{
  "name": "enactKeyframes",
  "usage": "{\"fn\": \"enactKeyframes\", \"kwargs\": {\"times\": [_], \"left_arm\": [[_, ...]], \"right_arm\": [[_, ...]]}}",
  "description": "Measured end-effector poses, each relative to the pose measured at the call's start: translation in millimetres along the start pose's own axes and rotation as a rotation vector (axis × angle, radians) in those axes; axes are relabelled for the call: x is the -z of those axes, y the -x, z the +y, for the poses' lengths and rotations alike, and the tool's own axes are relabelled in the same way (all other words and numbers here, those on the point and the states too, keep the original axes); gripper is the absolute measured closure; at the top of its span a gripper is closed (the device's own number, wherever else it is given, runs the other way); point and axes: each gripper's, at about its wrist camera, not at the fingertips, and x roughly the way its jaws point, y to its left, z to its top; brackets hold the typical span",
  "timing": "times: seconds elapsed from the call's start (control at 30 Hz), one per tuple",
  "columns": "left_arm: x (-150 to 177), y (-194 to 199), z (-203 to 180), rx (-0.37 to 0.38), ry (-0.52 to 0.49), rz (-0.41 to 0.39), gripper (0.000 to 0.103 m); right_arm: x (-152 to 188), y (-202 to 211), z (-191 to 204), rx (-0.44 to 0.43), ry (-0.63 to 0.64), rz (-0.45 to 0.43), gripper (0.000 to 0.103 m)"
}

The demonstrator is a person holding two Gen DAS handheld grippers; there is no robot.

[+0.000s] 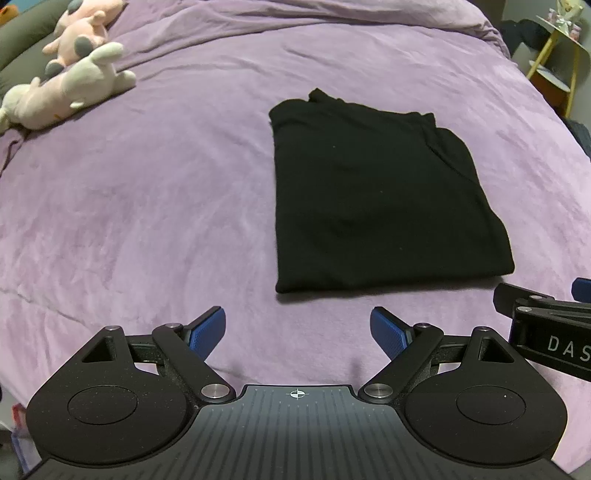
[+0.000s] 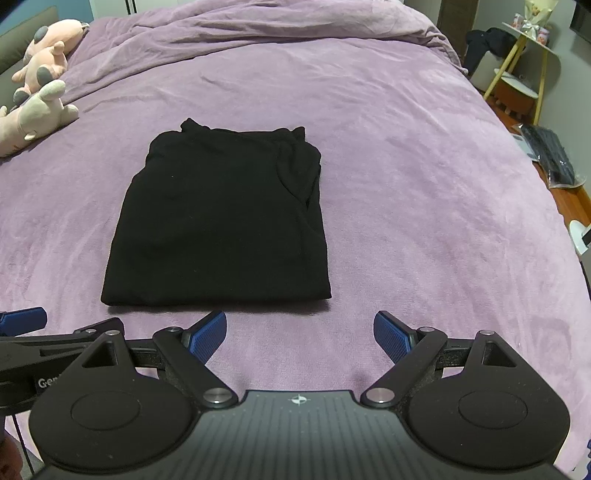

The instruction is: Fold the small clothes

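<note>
A black garment (image 1: 373,195) lies folded into a neat rectangle on the purple bedspread (image 1: 147,206); it also shows in the right wrist view (image 2: 221,221). My left gripper (image 1: 299,332) is open and empty, just short of the garment's near edge and to its left. My right gripper (image 2: 300,334) is open and empty, just short of the near edge toward its right corner. The right gripper's body (image 1: 546,332) shows at the right edge of the left wrist view, and the left gripper's body (image 2: 37,343) shows at the left edge of the right wrist view.
Plush toys (image 1: 70,88) lie at the far left of the bed, also in the right wrist view (image 2: 37,107). A bunched purple duvet (image 2: 295,22) lies at the head. A yellow-legged side table (image 2: 524,70) and dark items on the floor (image 2: 554,155) stand right of the bed.
</note>
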Motion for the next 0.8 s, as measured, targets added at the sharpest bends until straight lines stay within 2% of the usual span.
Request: {"fn": "enactKeyframes", "kwargs": {"times": [0.8], "left_arm": [[-3.5,-10.1,-0.7,0.026,-0.006,0.018,0.013]], "right_arm": [[1.0,-5.3,-3.5,0.002,-0.01,0.002,0.016]]}}
